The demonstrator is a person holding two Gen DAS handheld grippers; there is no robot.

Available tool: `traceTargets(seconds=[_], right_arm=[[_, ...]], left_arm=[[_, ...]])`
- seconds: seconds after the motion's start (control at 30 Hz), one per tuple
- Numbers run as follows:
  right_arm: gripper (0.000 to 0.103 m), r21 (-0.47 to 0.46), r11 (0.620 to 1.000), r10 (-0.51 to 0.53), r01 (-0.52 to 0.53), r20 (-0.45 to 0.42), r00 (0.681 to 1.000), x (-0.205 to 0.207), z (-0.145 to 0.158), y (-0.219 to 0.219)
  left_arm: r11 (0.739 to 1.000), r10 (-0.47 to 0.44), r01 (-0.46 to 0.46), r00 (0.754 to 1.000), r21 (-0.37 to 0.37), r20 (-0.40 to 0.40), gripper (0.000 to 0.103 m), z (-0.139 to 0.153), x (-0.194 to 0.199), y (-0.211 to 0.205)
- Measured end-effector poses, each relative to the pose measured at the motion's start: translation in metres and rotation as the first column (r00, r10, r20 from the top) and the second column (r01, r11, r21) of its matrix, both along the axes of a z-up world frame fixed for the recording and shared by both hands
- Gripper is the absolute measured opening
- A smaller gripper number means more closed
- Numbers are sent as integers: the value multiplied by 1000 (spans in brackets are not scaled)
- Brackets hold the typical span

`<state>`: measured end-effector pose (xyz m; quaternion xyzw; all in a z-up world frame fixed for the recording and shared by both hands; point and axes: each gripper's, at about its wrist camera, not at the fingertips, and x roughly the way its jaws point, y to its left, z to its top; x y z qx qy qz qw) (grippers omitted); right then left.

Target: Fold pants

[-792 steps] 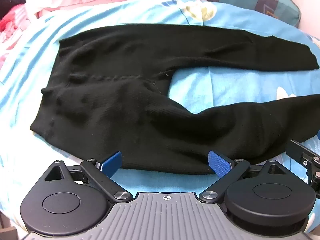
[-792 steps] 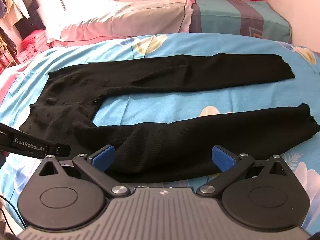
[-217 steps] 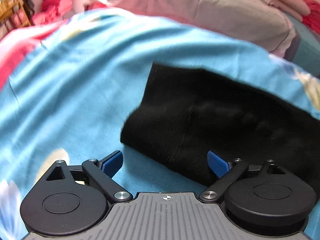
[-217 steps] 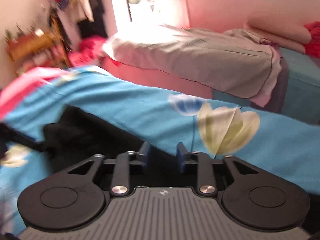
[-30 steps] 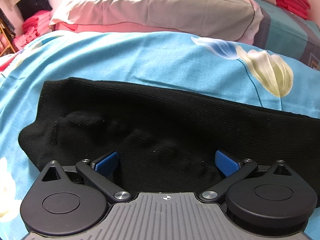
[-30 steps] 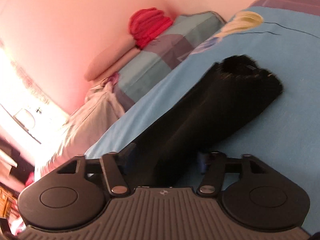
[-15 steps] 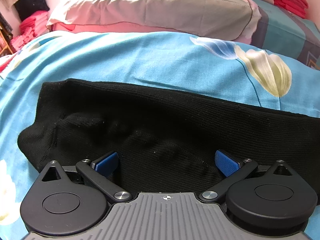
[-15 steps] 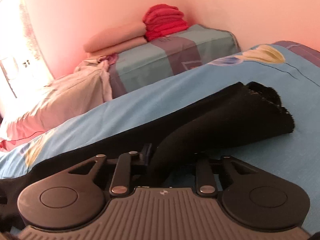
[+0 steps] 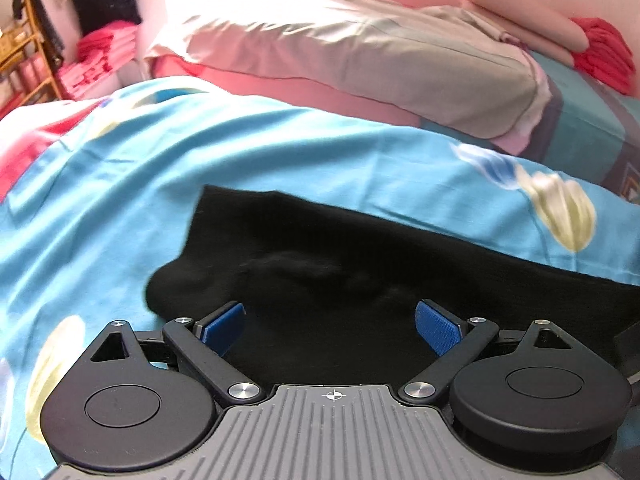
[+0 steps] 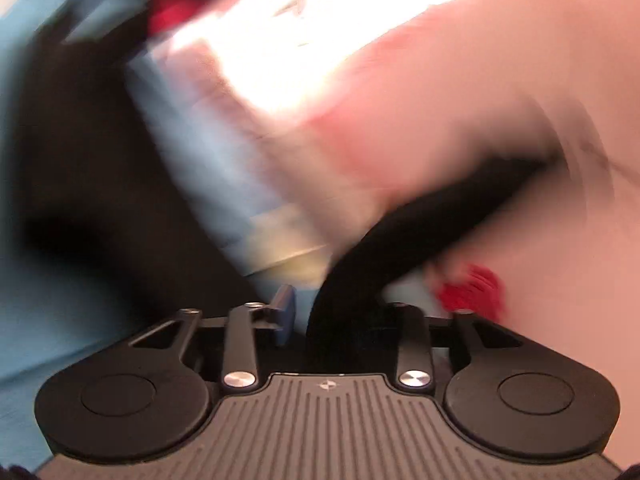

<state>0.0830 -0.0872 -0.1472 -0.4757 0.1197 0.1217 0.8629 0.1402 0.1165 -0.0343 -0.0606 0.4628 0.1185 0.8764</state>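
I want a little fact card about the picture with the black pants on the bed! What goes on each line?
Thing being folded: black knit pants, lying on the bed
Bed cover: light blue flowered sheet
Left gripper: open, blue fingertips over the pants, holding nothing
Right gripper: shut on a strip of the black pants, lifted up
Right view: very blurry, so the background is hard to tell
Behind the bed: grey-beige pillow and a red folded stack

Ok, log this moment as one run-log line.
stage: folding pants on bed | left gripper: open over waist | right gripper: shut on pants leg, view blurred
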Motion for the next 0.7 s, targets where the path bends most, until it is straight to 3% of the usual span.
traceTargets(seconds=[0.03,0.07,0.17,0.3,0.4,0.47,0.57,0.7], right_arm=[[14,-57,998,24,-25,-3,1000,-2,-14,7],[16,-74,996,43,-42,13,999,-5,-19,10],[16,-13,1000,26,-26,-27,999,1,-6,-1],[15,25,1000,-3,2,43,999,-1,9,-13],[15,-100,995,13,-15,-18,1000,3,-15,-3],[16,-92,996,0,0,8,1000,2,-17,-1],[28,-48,998,-33,33,11,999,0,-14,-5],[49,-47,998,-44,46,40,998,-2,-11,-15]], left_arm=[[1000,2,-2,1000,2,-3,103,0,-2,3],[1000,2,-2,1000,2,-3,103,0,-4,6],[1000,-12,12,1000,2,12,103,4,-7,9],[999,-33,34,999,-20,43,103,12,-3,4],[997,-58,61,996,-40,69,103,16,7,-14],[994,-90,94,993,-53,78,103,14,15,-33],[986,-149,153,987,-62,65,103,-3,30,-71],[982,-190,190,981,-11,-41,103,-48,47,-107]])
